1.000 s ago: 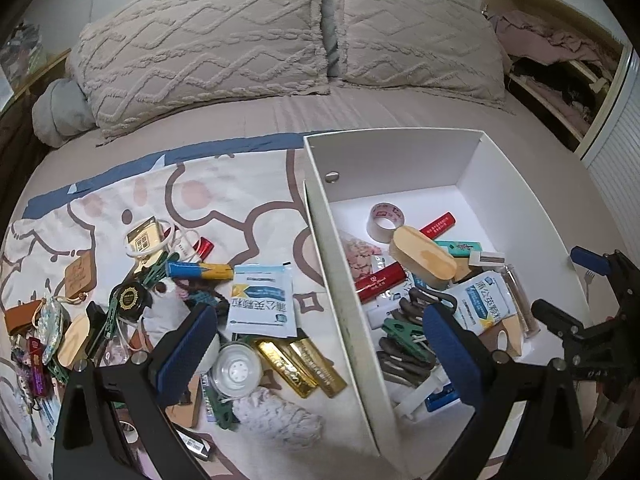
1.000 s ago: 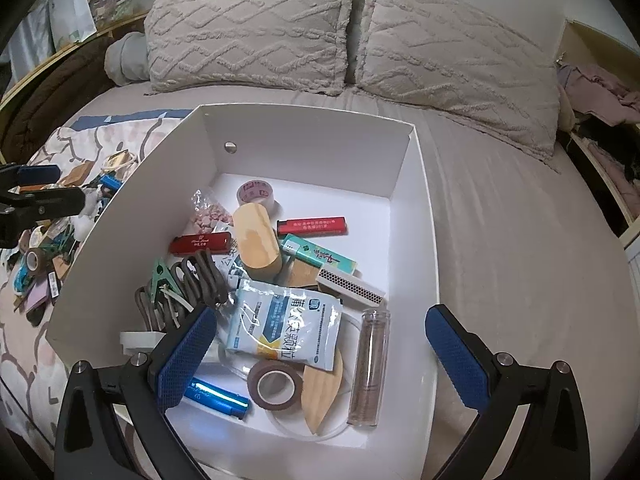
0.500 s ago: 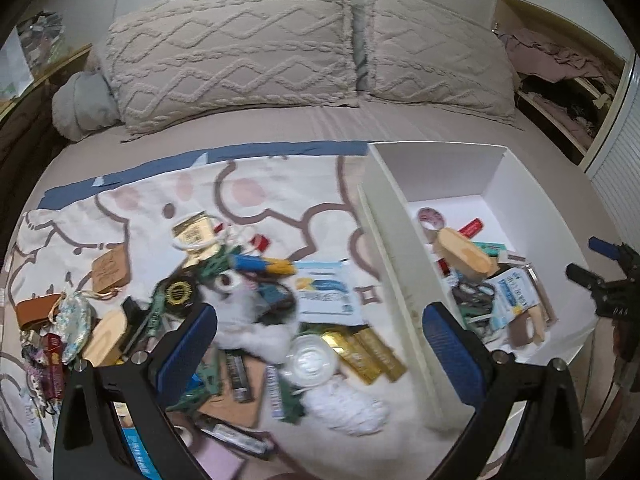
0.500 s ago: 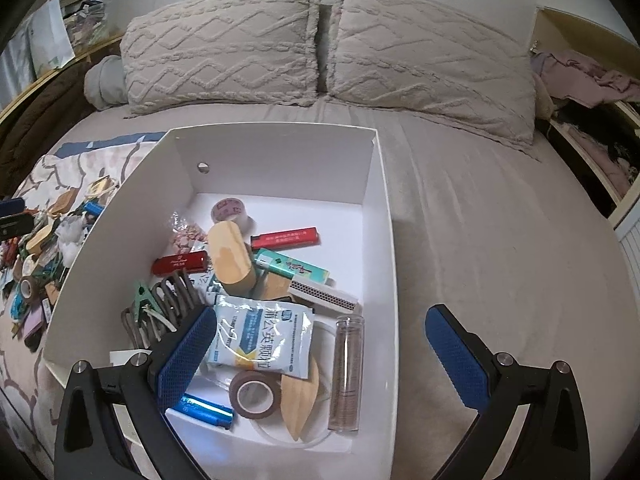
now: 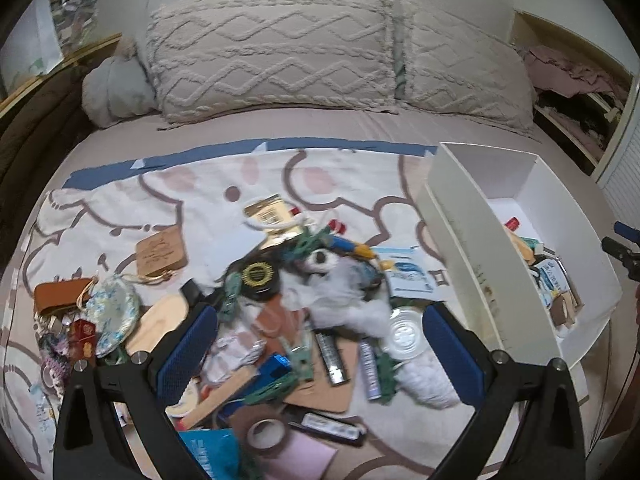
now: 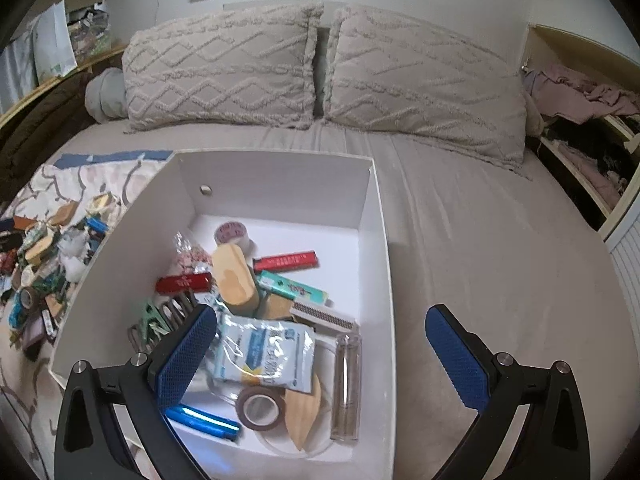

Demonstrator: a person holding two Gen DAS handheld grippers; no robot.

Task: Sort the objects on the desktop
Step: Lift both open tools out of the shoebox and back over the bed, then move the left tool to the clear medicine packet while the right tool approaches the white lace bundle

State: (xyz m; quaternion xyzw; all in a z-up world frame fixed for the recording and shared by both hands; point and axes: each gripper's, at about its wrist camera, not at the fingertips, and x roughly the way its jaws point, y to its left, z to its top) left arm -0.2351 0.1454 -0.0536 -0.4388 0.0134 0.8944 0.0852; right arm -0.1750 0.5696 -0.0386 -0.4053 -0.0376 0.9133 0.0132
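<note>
Across the whole frame spreads a bed (image 6: 460,216); at the lower middle of the right wrist view sits the white box (image 6: 280,176), part-filled. A clutter pile (image 5: 304,312) fills the lower middle of the left view. The left gripper (image 5: 320,344) and right gripper (image 6: 320,352) both gape, holding nothing.

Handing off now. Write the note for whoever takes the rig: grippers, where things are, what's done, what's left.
Left gripper: open, empty, over the unsorted pile on the patterned sheet.
Right gripper: open, empty, over the white box.
Done: the box already holds tape rolls, red sticks, a wipes packet and a clear tube.
Left: most of the pile.
</note>
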